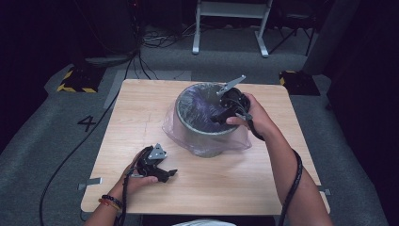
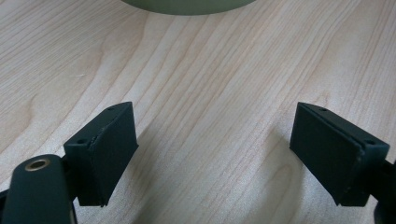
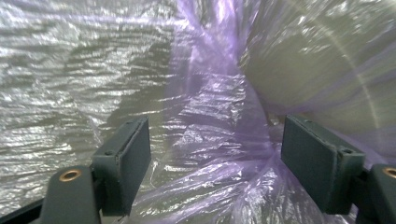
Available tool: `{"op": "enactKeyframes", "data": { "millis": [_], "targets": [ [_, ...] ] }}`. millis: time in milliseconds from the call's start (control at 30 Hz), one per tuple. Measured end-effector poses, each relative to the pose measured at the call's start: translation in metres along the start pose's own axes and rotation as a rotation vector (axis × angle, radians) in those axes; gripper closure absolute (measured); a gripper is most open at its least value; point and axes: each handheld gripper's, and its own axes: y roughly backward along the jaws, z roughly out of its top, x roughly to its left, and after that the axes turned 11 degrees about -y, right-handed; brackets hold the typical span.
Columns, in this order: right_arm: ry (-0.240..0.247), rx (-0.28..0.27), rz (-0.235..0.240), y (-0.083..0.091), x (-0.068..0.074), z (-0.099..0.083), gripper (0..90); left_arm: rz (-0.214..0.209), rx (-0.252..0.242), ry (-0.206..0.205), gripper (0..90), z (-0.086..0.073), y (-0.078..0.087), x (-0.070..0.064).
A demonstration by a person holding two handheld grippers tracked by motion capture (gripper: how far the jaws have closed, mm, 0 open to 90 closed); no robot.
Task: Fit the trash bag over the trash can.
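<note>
A grey-green round bin (image 1: 201,136) stands in the middle of the wooden table (image 1: 141,113), lined with a thin purple plastic bag (image 1: 200,110) whose edge hangs over the rim and spreads on the tabletop. My right gripper (image 1: 220,117) reaches down inside the bin at its right side, open. Crinkled purple bag film (image 3: 205,121) bunches between and ahead of its jaws, against the bin's inner wall (image 3: 299,70). My left gripper (image 1: 170,174) lies low on the table near the front left, open and holding nothing. Bare wood (image 2: 210,93) lies between its jaws, and the bin's base (image 2: 187,5) shows at the top edge.
Cables trail from both grippers off the table's front edge. Beyond the table lie grey floor, a white frame's legs (image 1: 195,42), loose cables and yellow-black striped blocks (image 1: 75,81). A small metal bracket (image 1: 89,182) sits at the table's front left corner.
</note>
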Motion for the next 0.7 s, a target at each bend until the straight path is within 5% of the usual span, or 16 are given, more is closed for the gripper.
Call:
{"op": "enactKeyframes", "data": {
  "millis": [467,700],
  "targets": [
    [-0.007,-0.071,0.035,0.015,0.0,-0.004,23.2,0.0,0.0,0.0,14.5,0.0,0.0,0.0],
    [-0.008,-0.091,0.015,0.024,-0.001,-0.009,18.0,0.0,0.0,0.0,14.6,0.0,0.0,0.0]
  ]
}}
